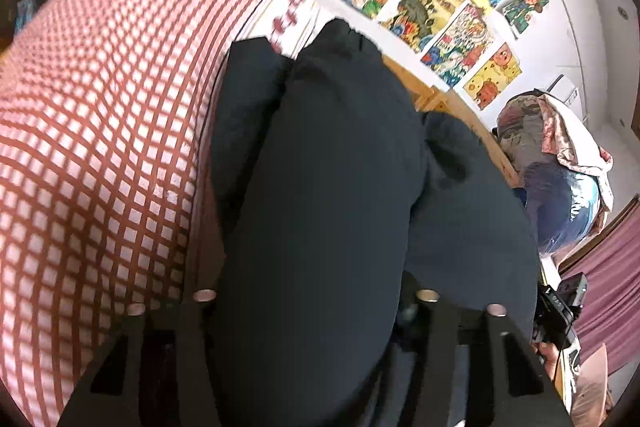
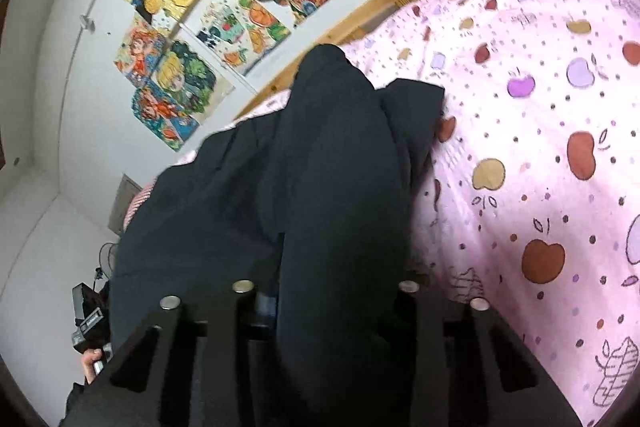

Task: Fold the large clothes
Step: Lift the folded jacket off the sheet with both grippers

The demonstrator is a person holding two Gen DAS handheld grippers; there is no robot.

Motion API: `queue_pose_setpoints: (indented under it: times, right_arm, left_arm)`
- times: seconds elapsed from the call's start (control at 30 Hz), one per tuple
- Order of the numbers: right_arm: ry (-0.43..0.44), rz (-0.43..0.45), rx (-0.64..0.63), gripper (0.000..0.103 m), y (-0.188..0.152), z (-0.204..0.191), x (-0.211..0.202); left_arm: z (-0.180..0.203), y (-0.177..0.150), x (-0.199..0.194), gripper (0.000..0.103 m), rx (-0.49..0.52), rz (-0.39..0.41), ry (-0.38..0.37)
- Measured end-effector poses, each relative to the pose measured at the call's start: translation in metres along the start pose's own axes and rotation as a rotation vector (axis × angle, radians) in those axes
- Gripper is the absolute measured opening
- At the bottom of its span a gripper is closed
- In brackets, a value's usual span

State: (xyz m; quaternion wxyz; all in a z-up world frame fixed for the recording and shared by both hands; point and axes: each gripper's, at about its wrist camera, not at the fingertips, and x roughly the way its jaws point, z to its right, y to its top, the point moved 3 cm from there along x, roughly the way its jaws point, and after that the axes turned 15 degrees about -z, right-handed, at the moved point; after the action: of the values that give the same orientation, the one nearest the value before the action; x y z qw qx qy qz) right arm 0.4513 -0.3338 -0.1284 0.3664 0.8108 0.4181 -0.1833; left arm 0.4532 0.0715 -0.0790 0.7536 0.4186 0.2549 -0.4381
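The dark garment [image 1: 320, 167] drapes over both grippers and hides their fingers, so whether the left gripper [image 1: 316, 301] or the right gripper [image 2: 324, 291] is clamping it cannot be told. Its soft, matte folds bulge upward. The left view shows red checked bedding [image 1: 100, 127]; the right view shows a pink apple-print quilt [image 2: 540, 147] on the bed.

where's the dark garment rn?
The dark garment fills the centre of both wrist views, bunched between the fingers of the left tool and the right tool. The red checked sheet lies to its left, the pink apple-print quilt to its right.
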Motion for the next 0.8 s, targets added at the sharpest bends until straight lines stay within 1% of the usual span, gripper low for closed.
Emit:
queue_pose_setpoints:
  times: [0.03, 0.13, 0.23, 0.33, 0.5, 0.67, 0.8]
  right_arm:
    - [0.002, 0.016, -0.013, 0.023, 0.0, -0.005, -0.004]
    - [0.042, 0.072, -0.056, 0.02, 0.002, -0.019, -0.022]
    - [0.071, 0.123, -0.123, 0.019, 0.004, -0.043, -0.04]
    - [0.092, 0.158, -0.178, 0.019, 0.004, -0.06, -0.057]
    - [0.086, 0.208, -0.273, 0.019, 0.005, -0.09, -0.091]
    - [0.096, 0.218, -0.299, 0.019, 0.002, -0.106, -0.117]
    - [0.094, 0.228, -0.341, 0.019, -0.007, -0.124, -0.129]
  left_arm:
    - [0.005, -0.002, -0.006, 0.04, 0.001, 0.013, 0.004]
    - [0.015, -0.007, -0.019, 0.034, 0.001, 0.043, -0.001]
    - [0.017, -0.015, -0.033, 0.03, -0.016, 0.071, -0.024]
    - [0.025, -0.024, -0.049, 0.029, -0.014, 0.087, -0.024]
    - [0.039, -0.042, -0.081, 0.028, -0.008, 0.104, -0.016]
    - [0.045, -0.069, -0.113, 0.028, -0.006, 0.124, 0.002]
    - [0.043, -0.086, -0.128, 0.028, -0.013, 0.141, 0.004]
